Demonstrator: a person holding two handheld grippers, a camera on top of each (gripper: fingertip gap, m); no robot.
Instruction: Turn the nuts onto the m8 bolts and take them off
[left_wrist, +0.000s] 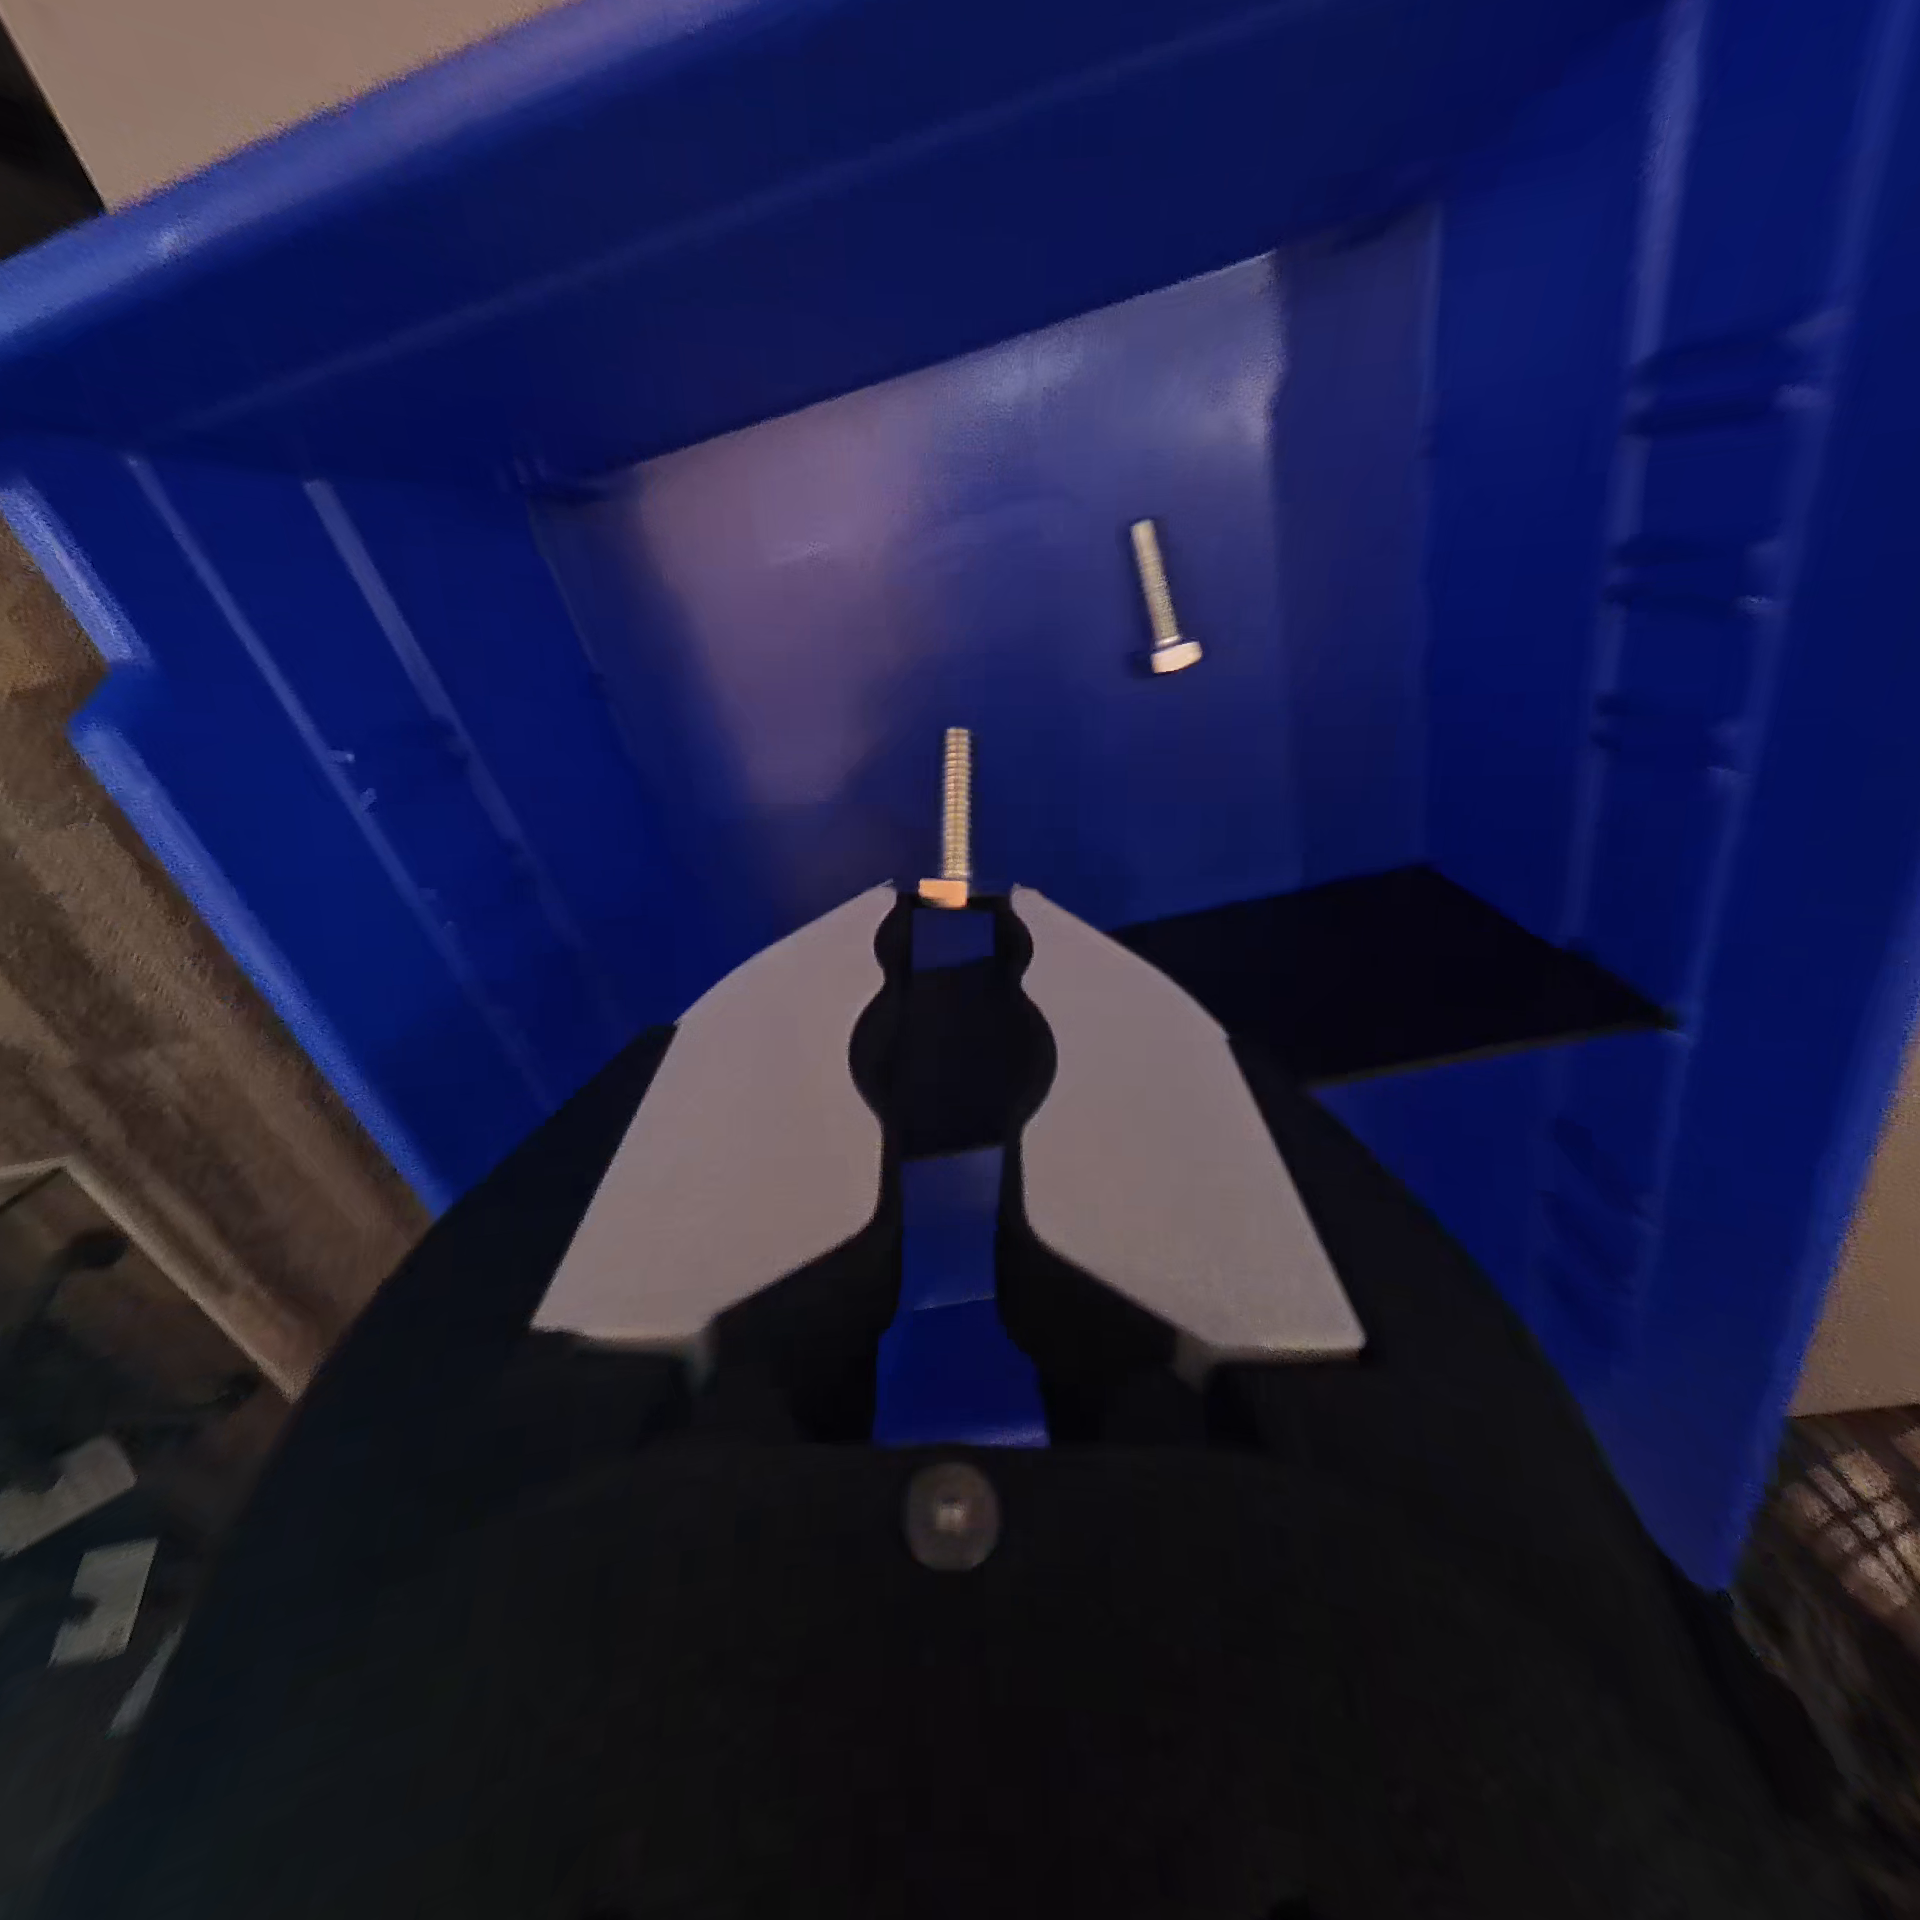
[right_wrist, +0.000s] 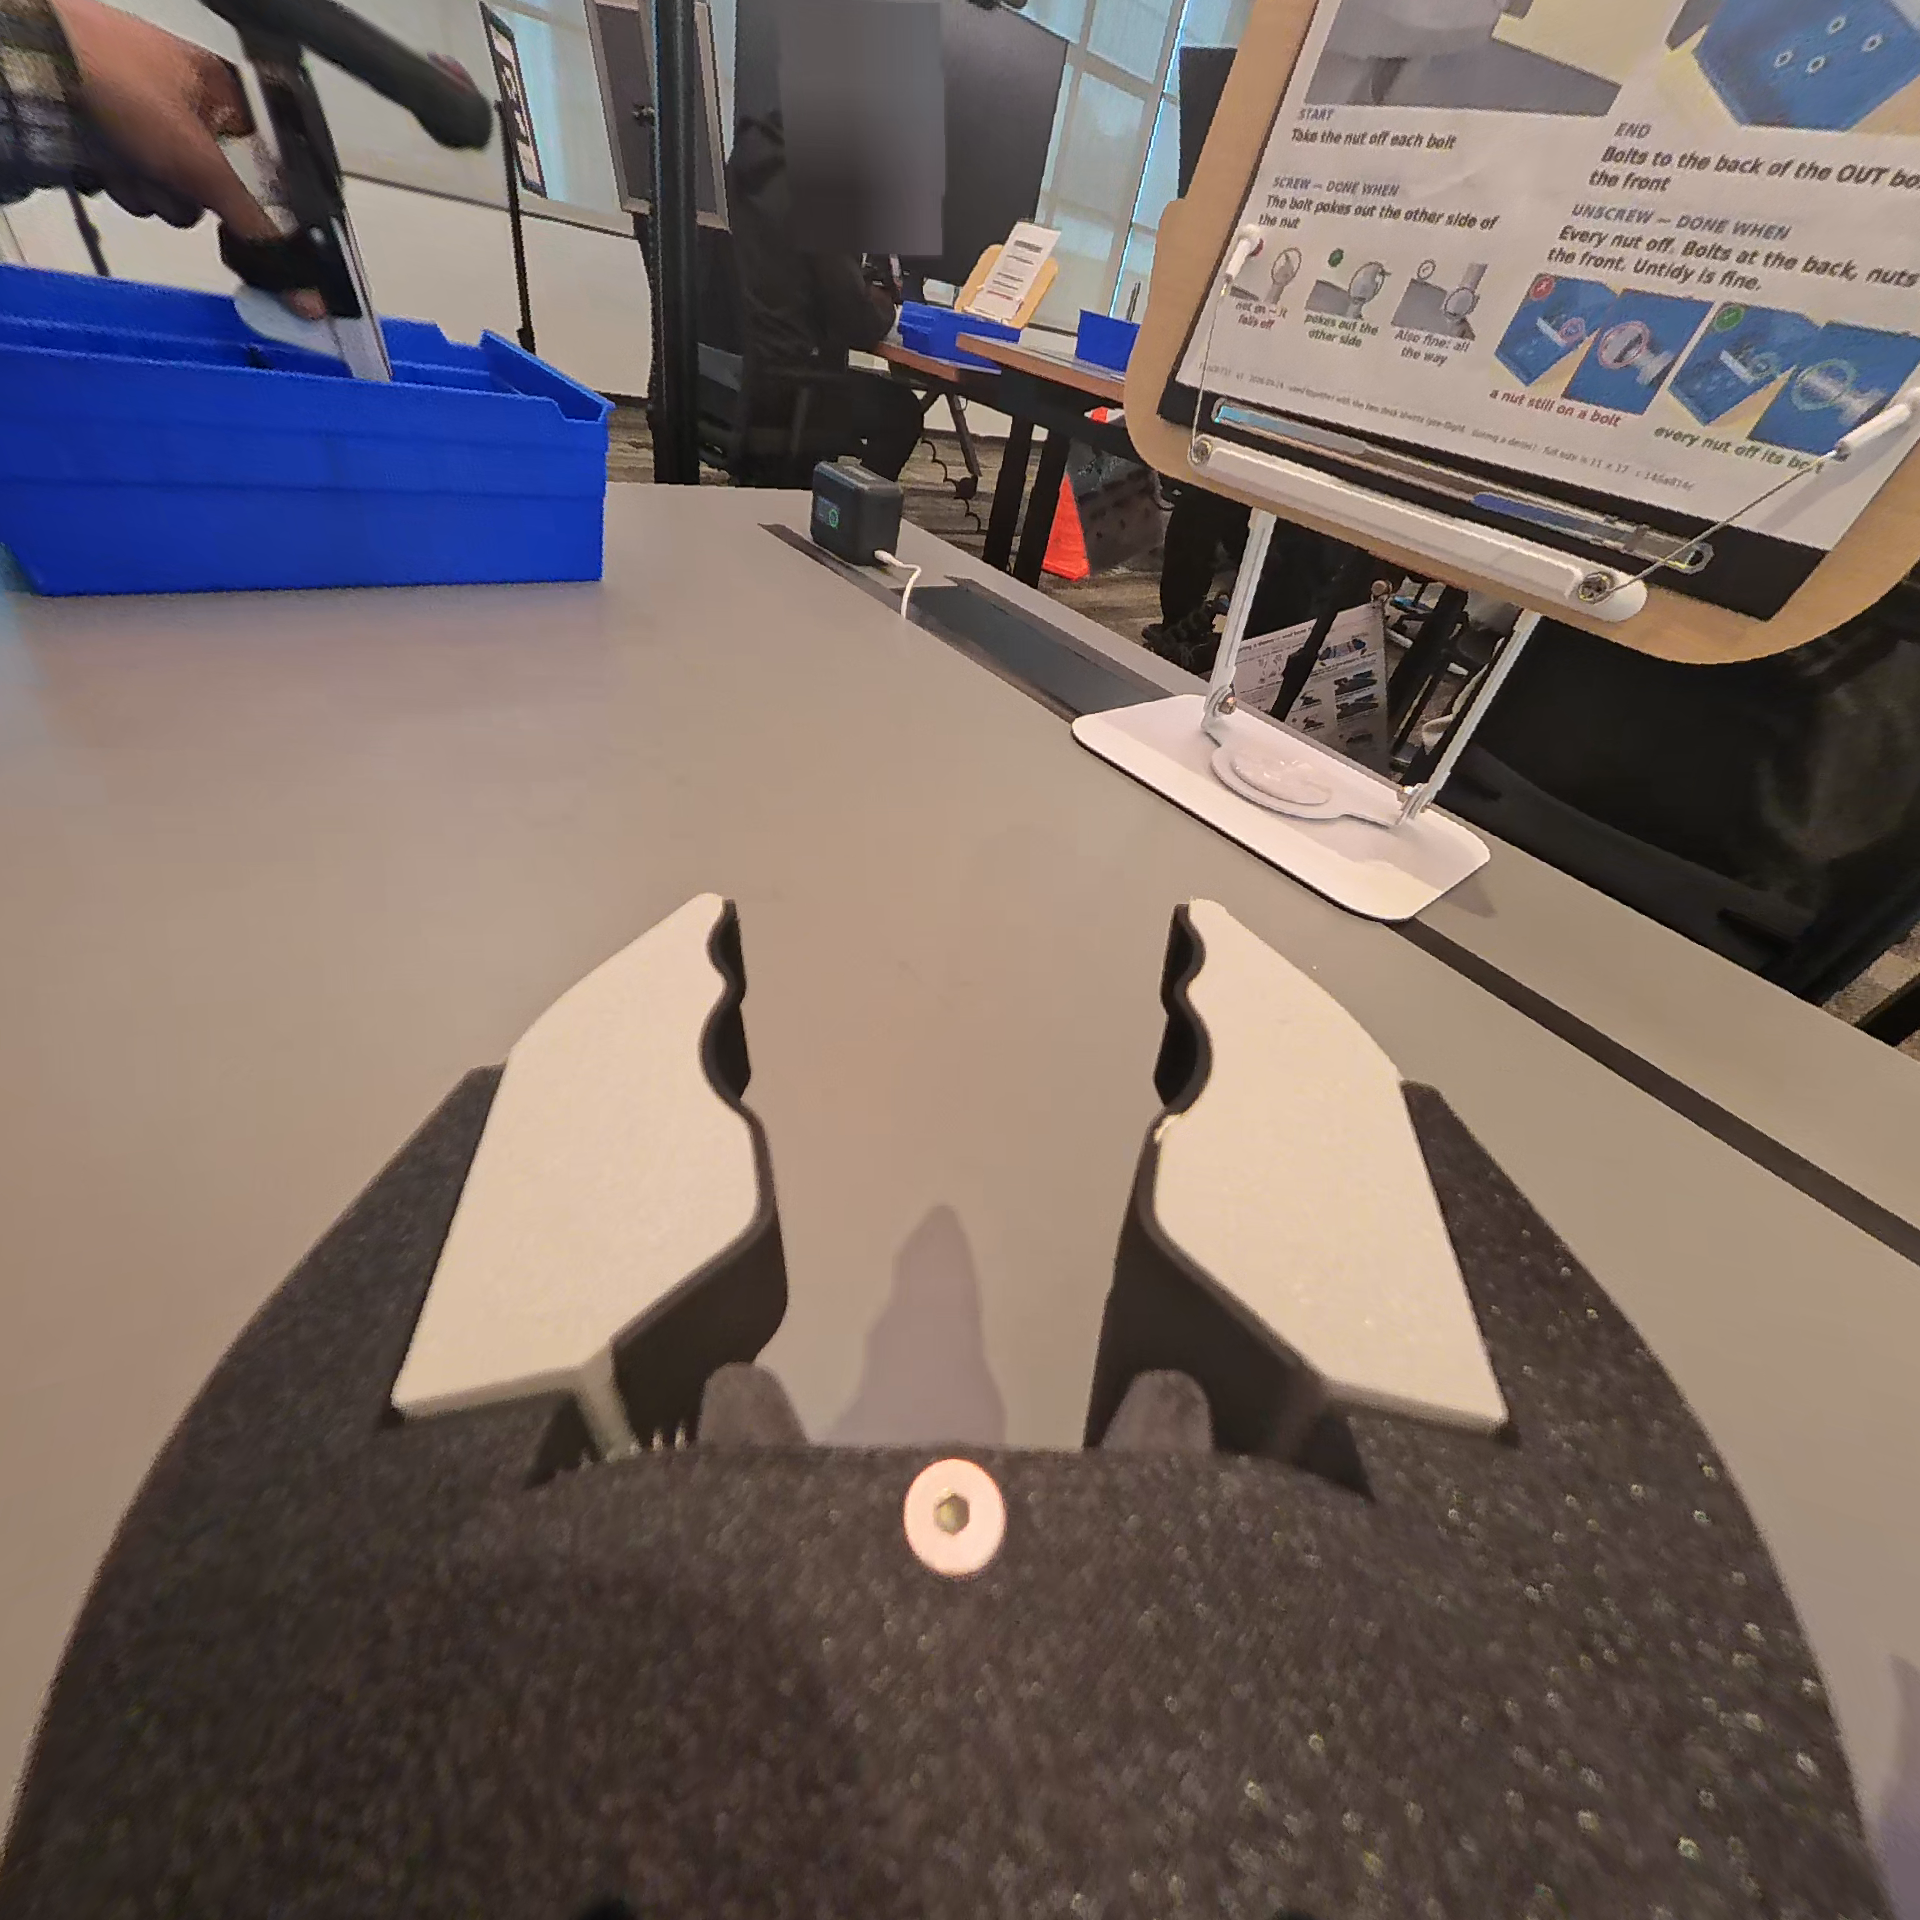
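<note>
In the left wrist view my left gripper (left_wrist: 948, 896) is shut on the hex head of a silver bolt (left_wrist: 956, 800), whose threaded shank points away from me inside a blue bin (left_wrist: 1039, 312). A second silver bolt (left_wrist: 1162, 597) lies loose on the bin floor, farther in and to the right. No nut shows in either view. In the right wrist view my right gripper (right_wrist: 954, 920) is open and empty, low over the grey table (right_wrist: 520, 810). The left gripper (right_wrist: 312, 301), held by a hand, shows far off at upper left, reaching into the blue bins (right_wrist: 312, 468).
A black divider (left_wrist: 1382, 966) crosses the bin to the right of my left gripper. A wooden stand holding an instruction sheet (right_wrist: 1558, 312) sits on a white base (right_wrist: 1288, 810) at right. A small black device (right_wrist: 854, 514) with a white cable lies near a table slot. The grippers' ends are close to 60 cm from one another.
</note>
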